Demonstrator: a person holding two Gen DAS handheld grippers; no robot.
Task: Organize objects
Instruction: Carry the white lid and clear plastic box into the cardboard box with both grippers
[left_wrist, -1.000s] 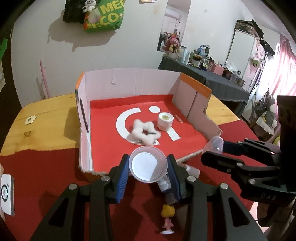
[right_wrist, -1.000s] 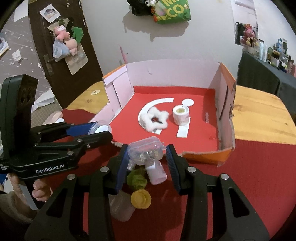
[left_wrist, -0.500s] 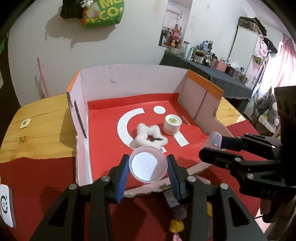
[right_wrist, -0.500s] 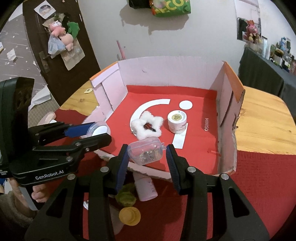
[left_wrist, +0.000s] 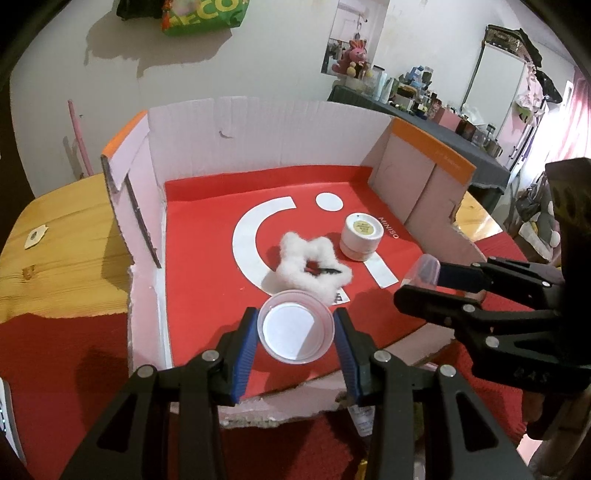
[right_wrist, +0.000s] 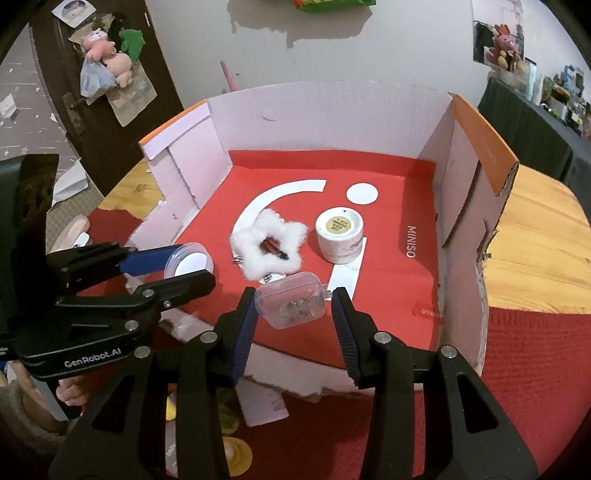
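Observation:
My left gripper (left_wrist: 295, 334) is shut on a round clear plastic container (left_wrist: 295, 325) with a white bottom, held over the front of the open cardboard box (left_wrist: 258, 129). My right gripper (right_wrist: 293, 314) is shut on a small clear case (right_wrist: 290, 304) with small metal bits inside, also over the box's front edge. On the box's red floor lie a white fluffy scrunchie (left_wrist: 314, 258) with a dark clip on it and a small white jar (left_wrist: 362, 236). The left gripper also shows in the right wrist view (right_wrist: 177, 266), and the right one in the left wrist view (left_wrist: 424, 277).
The box stands on a wooden table (left_wrist: 55, 240) with a red cloth (right_wrist: 535, 387) at the front. Loose items lie on the cloth under the grippers: a white tube (right_wrist: 266, 402), a yellow-capped thing (right_wrist: 232, 454). The box's front wall is torn low.
Both grippers have moved forward with their loads, from above the loose items on the cloth to over the box's front edge and red floor.

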